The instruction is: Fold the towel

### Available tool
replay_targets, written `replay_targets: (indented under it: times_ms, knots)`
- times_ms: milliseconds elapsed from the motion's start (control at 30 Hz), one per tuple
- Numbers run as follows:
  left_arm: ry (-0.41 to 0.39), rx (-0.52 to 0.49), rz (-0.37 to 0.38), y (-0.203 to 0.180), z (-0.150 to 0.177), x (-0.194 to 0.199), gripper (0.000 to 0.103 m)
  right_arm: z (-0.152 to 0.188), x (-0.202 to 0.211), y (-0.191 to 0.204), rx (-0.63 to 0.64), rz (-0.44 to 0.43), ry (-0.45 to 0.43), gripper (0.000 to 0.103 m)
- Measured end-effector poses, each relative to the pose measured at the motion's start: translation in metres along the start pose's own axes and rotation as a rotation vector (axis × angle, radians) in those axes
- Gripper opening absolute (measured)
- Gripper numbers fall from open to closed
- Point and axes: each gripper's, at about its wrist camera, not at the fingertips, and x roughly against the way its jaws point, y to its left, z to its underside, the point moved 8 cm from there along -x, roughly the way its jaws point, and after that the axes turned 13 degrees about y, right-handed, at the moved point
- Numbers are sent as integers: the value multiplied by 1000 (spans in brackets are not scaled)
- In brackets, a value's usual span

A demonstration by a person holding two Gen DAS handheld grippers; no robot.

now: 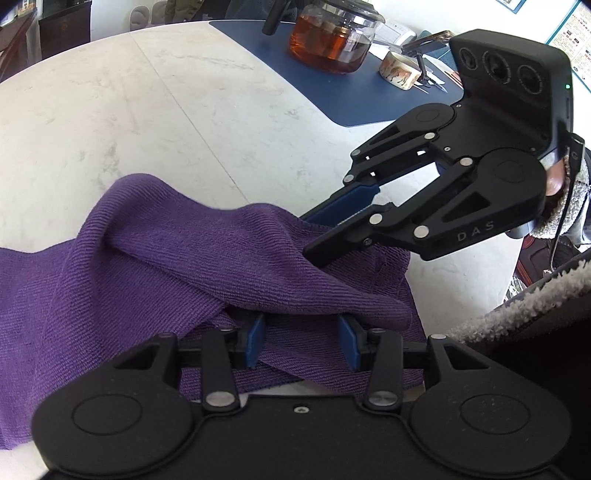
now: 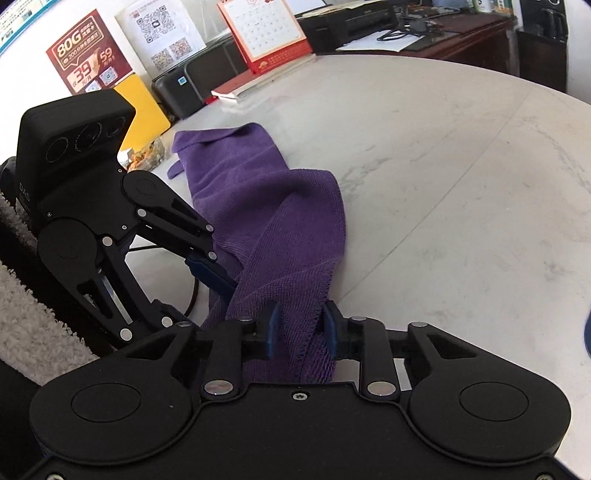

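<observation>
The letters "DAS" stand in pale print on the black body of the right hand-held gripper [image 1: 334,236], seen from the left wrist view, and again, turned sideways, on the black housing of the left hand-held gripper [image 2: 218,273] in the right wrist view. A dark red poster [image 2: 90,51] propped at the back of the pale marble desk [image 2: 461,166] carries "80G", a large "39" and "59". The white sheet of QR codes [image 2: 160,35] and the red-framed desk calendar [image 2: 267,33] beside it bear print too small to read.
</observation>
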Motion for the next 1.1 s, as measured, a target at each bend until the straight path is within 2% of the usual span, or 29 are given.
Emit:
replay_targets:
  times_ms: [133, 167, 267, 333, 400, 567, 733, 867, 1100]
  knots:
    - [-8, 2, 6, -1, -2, -1, 40, 0, 10, 8, 33, -12, -2, 16]
    - [-9, 2, 8, 0, 0, 0, 40, 3, 9, 7, 39, -1, 16, 7]
    - [-8, -1, 8, -1, -2, -2, 40, 10, 5, 3, 44, 37, 63, 2]
    - [-1, -8, 3, -2, -4, -2, 40, 6, 8, 1, 54, 55, 55, 2]
    - [8, -8, 5, -2, -7, -4, 40, -4, 20, -4, 54, 93, 10, 2]
    - [19, -18, 8, -2, -17, -6, 41, -31, 47, -34, 108, 275, -47, 2]
    - [21, -23, 8, -2, -32, -9, 41, -53, 50, -69, 187, 444, -13, 2]
    - [22, -23, 18, 0, -46, -14, 41, -66, 29, -94, 270, 560, 64, 2]
    - [27, -27, 35, 3, -60, -17, 41, -84, -16, -125, 375, 672, 151, 2]
